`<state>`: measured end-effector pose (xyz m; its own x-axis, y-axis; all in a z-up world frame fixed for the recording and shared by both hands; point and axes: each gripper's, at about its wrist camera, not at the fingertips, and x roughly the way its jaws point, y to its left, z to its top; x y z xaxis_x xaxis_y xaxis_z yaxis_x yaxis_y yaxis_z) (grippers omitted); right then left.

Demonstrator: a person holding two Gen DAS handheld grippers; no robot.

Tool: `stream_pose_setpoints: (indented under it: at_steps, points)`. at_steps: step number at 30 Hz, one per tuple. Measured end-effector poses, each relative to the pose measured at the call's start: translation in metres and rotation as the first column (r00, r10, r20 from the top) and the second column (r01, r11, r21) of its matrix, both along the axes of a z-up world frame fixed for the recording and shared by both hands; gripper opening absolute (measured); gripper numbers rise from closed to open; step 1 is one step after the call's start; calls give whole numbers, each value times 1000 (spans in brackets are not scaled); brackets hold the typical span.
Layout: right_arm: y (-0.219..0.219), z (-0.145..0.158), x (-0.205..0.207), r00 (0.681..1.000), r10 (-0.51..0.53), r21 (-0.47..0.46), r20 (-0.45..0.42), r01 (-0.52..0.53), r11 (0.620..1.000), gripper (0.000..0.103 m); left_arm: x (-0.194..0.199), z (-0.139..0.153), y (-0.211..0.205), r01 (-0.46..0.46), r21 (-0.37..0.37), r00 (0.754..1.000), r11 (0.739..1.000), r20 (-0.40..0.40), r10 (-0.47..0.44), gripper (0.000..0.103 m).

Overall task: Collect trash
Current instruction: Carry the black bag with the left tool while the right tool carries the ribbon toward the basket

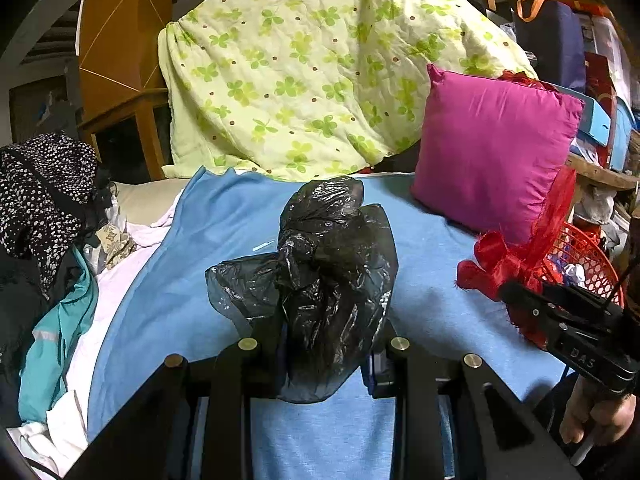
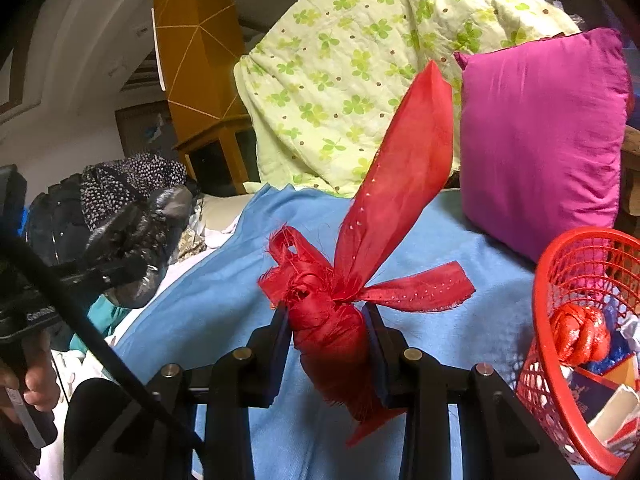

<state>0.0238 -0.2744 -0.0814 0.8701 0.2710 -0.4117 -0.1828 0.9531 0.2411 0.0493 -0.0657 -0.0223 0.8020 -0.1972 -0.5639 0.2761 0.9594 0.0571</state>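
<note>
**Two soft pieces of trash held above the bed, the basket waiting on the right**

At the far left lies a pile of clothes [image 1: 52, 184] on the edge of the blue sheet [image 1: 224, 240]. In the middle of the left wrist view, the left gripper [image 1: 326, 344] pinches a crumpled black plastic bag [image 1: 324, 264]; its jaws are pressed on the lower part of the bag, which stands up in loose folds above the sheet. The bag looks very light and thin, so it should squash easily and could slip if held only by one fold.

Further right, the right gripper [image 2: 328, 336] has its jaws closed on a red cloth bundle [image 2: 332, 320], below the knot. Two flat strips stick out from the knot, one upward and one to the side. The cloth seems soft and frayed, not fragile; the thick wrapped body is probably the safest place to hold.

At the right edge stands the red mesh basket [image 2: 560, 264], beside the pink pillow [image 2: 540, 136], already holding other trash. Both pieces are still outside it.
</note>
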Motion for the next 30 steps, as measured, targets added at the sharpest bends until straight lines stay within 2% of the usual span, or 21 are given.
stream_pose_setpoints:
  at_steps: [4,15,30]
  points:
    - [-3,10,-17,1000,-14,17,27,13,1000,38,-2,3,-5,14,3,1000,1000,9,-14,30]
    - [-12,61,-59,992,-86,-25,94,89,996,38,-13,13,-19,54,-4,998,999,24,-54,30]
    - [-33,89,-93,983,-168,-36,76,171,985,38,-31,27,-46,108,13,993,994,50,-109,30]
